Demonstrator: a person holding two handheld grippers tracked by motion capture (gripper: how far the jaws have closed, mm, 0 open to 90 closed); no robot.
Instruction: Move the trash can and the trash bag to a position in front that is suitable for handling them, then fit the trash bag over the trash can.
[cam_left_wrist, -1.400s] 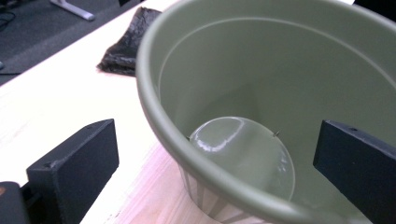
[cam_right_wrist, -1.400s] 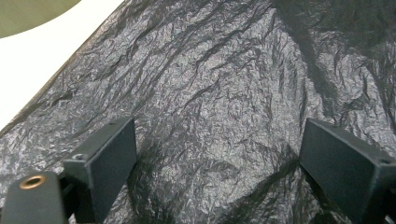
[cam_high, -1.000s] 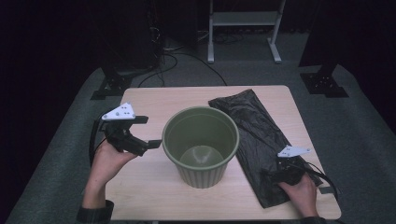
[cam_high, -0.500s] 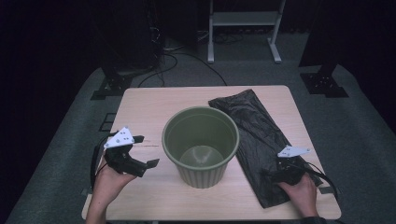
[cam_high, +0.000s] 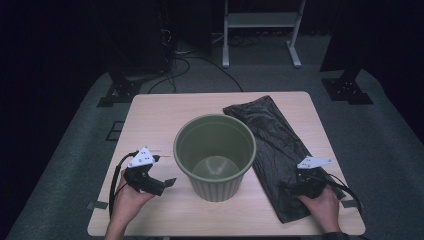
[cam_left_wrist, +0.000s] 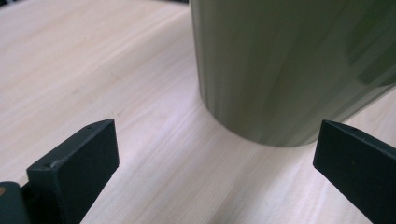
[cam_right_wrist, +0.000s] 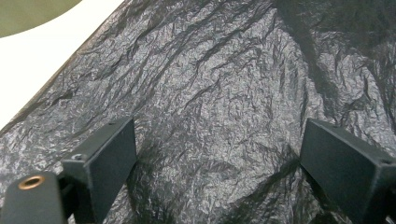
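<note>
So, left gripper (cam_high: 167, 182) dropped nearer table (cam_high: 165, 110) front edge since a moment ago, jaws wide, empty, aimed at green bin (cam_high: 215, 155) base. Right gripper (cam_high: 286, 187) unmoved, jaws spread, resting on black bag (cam_high: 270, 135) beside bin. No readable writing. Light wood top, dark carpeted room behind.

Dark lab or studio, wooden table (cam_high: 165, 107), floor cables (cam_high: 200, 62), equipment stands (cam_high: 260, 20)

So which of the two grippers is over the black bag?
The right gripper: its open jaws sit over the crumpled black bag, while the left gripper is over bare table, pointing at the green bin.
</note>
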